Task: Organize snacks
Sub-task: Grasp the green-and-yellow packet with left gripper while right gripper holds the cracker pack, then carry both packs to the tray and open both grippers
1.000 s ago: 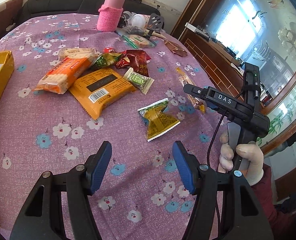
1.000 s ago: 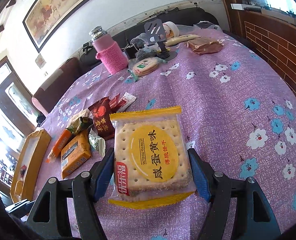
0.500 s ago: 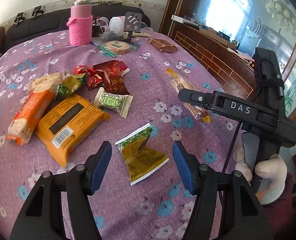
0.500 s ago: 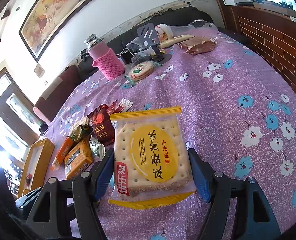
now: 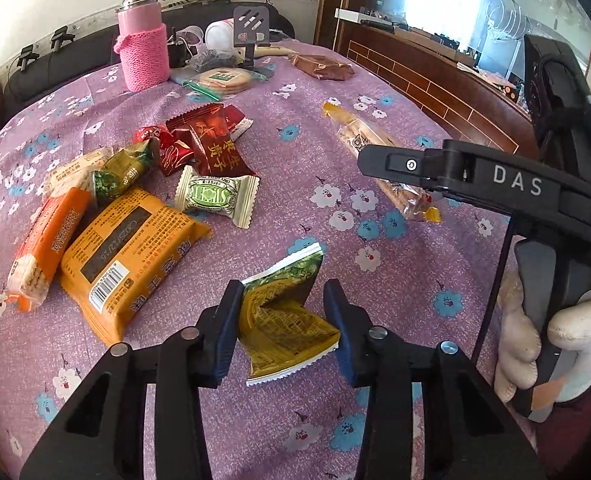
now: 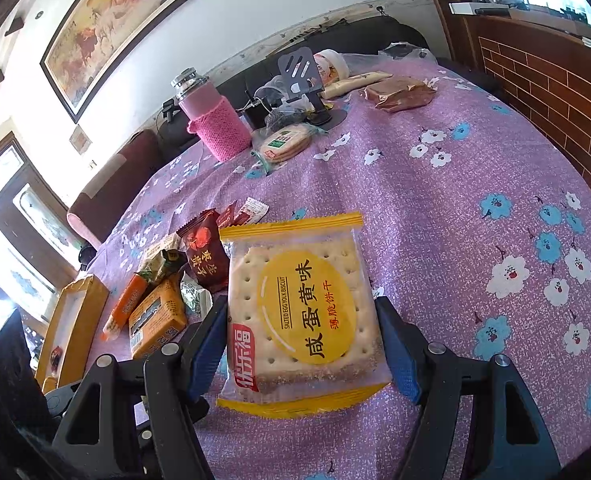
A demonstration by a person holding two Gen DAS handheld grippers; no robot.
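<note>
Left wrist view, left to right. Orange cracker sleeve (image 5: pixel 45 244) lies at the far left of the purple floral cloth (image 5: pixel 375 128). Touching it on the right: orange pack (image 5: pixel 129 256), barcode facing up. Above these, a green wrapper (image 5: pixel 125 170), then red packets (image 5: pixel 203 146) in a loose cluster; a white-green candy (image 5: pixel 215 196) sits just below the red ones. Pink flask (image 5: pixel 142 40) stands upright at the far edge, a round cracker pack (image 5: pixel 225 79) near it.

Left gripper (image 5: pixel 283 336): fingers closed in on the green-gold packet (image 5: pixel 283 312), left pad touching and creasing it, right pad at its other edge. The packet's tail rests on the cloth.

Further right, a clear biscuit bag (image 5: pixel 375 148) lies on the cloth, partly behind the right gripper's black body (image 5: pixel 495 188), held by a gloved hand (image 5: pixel 535 344).

Right wrist view. Yellow box (image 6: pixel 71 328) at the far left, well apart from the snack cluster's right side. Right gripper (image 6: pixel 301 340) is clamped on the egg-yolk biscuit pack (image 6: pixel 299 312), both blue pads pressing its sides, label upward, held above the cloth.
</note>
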